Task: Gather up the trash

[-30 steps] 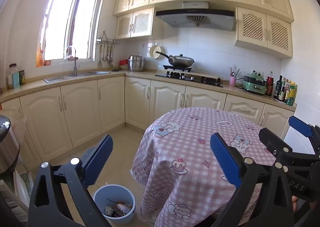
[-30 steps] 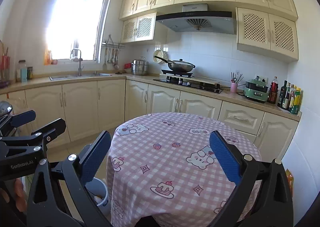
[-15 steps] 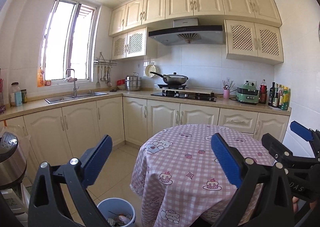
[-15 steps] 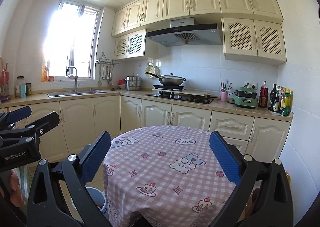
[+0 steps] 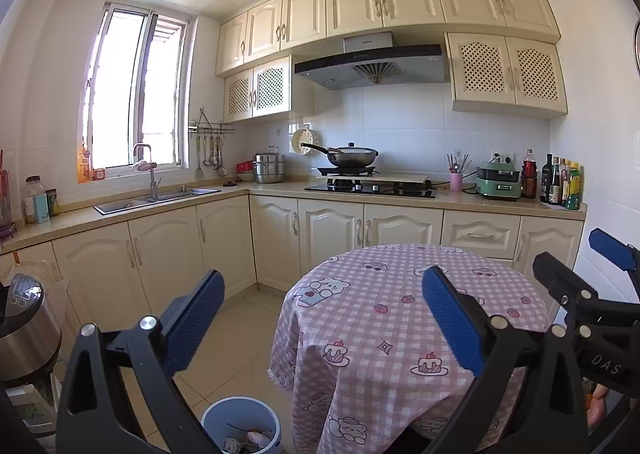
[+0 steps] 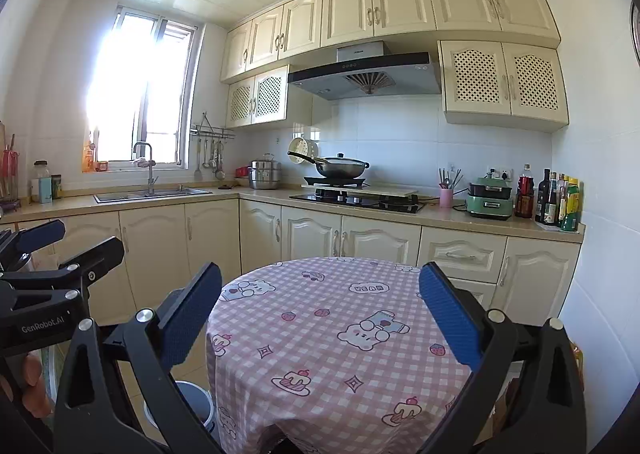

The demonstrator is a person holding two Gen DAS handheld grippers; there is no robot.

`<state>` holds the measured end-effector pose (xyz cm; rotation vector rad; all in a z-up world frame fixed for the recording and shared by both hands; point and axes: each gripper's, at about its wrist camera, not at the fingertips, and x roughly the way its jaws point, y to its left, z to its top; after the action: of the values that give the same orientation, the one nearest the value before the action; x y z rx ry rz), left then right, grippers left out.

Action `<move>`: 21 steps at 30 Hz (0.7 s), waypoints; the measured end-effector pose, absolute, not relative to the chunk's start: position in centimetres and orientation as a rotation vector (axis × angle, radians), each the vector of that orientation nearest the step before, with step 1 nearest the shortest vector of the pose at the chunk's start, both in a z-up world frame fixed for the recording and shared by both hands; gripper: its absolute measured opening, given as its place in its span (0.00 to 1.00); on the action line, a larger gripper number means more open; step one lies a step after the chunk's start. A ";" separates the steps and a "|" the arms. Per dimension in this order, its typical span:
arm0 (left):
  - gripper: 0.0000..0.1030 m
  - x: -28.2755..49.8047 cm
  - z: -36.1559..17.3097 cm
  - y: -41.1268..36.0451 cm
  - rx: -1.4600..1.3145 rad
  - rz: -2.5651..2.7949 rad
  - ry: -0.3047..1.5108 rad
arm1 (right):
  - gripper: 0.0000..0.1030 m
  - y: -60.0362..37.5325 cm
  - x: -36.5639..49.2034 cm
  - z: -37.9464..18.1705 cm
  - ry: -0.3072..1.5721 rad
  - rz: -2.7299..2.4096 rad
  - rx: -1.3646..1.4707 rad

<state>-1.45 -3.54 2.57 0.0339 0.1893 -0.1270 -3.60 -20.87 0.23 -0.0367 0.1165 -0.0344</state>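
grippers, two, left gripper (image 5: 322, 318) and right gripper (image 6: 320, 314) both spread wide, empty; one bin (image 5: 240, 420)

This is a home kitchen. Cream panelled wall and base cabinets (image 5: 384, 9) wrap an L-shaped beige countertop (image 5: 460, 201) with a steel sink (image 5: 156, 199) under a bright window (image 5: 136, 89), a black gas hob (image 5: 372, 187) carrying a lidded steel wok (image 5: 352, 155) beneath a grey extractor hood (image 5: 368, 63). A round table in a pink checked cartoon-print cloth (image 6: 332, 330) stands on the tiled floor.

You face a kitchen with cream cabinets (image 5: 332, 232) wrapping the far corner, a bright window (image 5: 136, 93) far left, perhaps overexposed, pale floor tiles (image 5: 236, 338), and a pink-checked round table (image 6: 340, 334) near you.
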 end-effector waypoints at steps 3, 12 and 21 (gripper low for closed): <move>0.94 -1.3 2.3 -3.5 0.039 -0.127 0.197 | 0.93 -20.8 -3.5 0.2 0.122 -0.031 -0.038; 0.94 -1.3 2.0 -3.2 0.041 -0.124 0.202 | 0.93 -20.5 -3.3 0.3 0.129 -0.024 -0.043; 0.94 -1.1 1.9 -3.2 0.037 -0.125 0.207 | 0.93 -20.3 -3.2 0.2 0.136 -0.022 -0.045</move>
<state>-1.10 -3.15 1.92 0.0372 0.2074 -0.1254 -3.22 -20.31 0.23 -0.0454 0.1361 -0.0218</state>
